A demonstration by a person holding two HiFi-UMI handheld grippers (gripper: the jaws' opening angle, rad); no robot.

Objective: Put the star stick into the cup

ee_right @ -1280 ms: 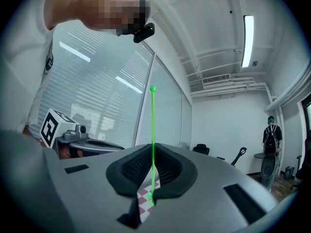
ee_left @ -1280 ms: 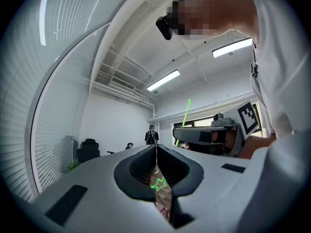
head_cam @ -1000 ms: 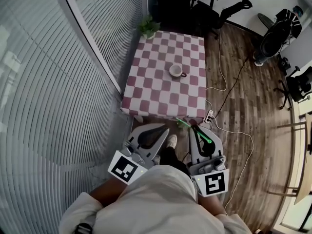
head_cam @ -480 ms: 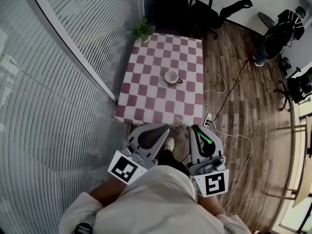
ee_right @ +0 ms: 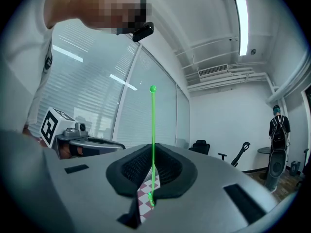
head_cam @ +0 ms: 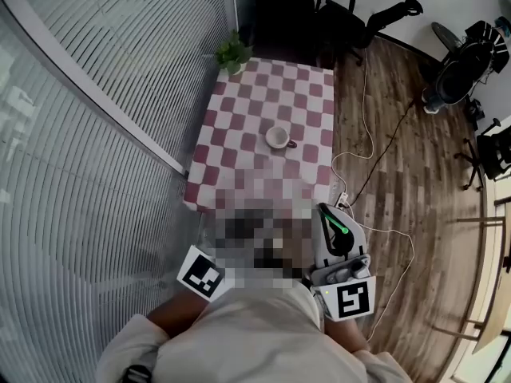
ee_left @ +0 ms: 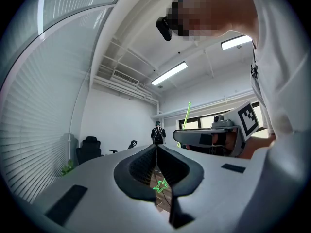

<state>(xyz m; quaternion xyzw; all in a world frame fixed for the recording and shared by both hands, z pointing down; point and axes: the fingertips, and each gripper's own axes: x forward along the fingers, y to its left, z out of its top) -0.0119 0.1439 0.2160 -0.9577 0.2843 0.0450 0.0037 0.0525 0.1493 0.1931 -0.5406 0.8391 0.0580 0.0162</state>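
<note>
Both shut: right gripper (ee_right: pixel 153 149) pinches star stick (ee_right: pixel 153 130) upright, left gripper (ee_left: pixel 156 152) w/ jaws together. We're on approach, cup (head_cam: pixel 277 137) well ahead. Nxt: close in, lower stick into cup.

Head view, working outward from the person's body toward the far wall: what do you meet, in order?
Right gripper shut on the star stick → checkered table → cup → potted plant at the table's far corner → black office chair.
</note>
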